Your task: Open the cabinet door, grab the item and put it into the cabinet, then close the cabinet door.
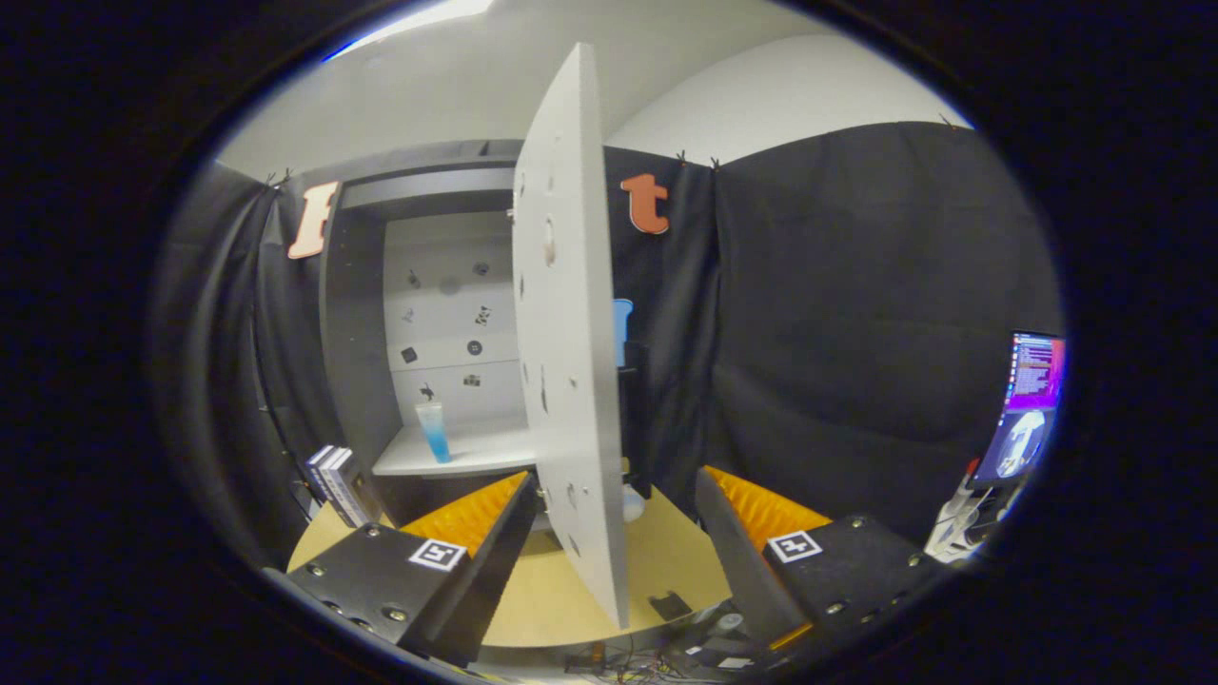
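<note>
Black cloth walls are seen around the booth, with a pale ceiling above and a wooden tabletop near the bottom. On the far left of the tabletop a cabinet is stood, dark-framed, with a white back panel dotted with small dark marks. Its white door is swung wide open and is seen almost edge-on, its lower part placed between the two fingers. The gripper is held spread, nothing pinched; the left finger is just beside the door's lower edge (contact cannot be told), the right finger is apart from it. A clear cup with blue liquid is stood upright on the cabinet's white shelf, near its left front corner, beyond the left finger. A few books are leaned beside the cabinet's left foot. A lit monitor is placed far right, with loose cables below it.
</note>
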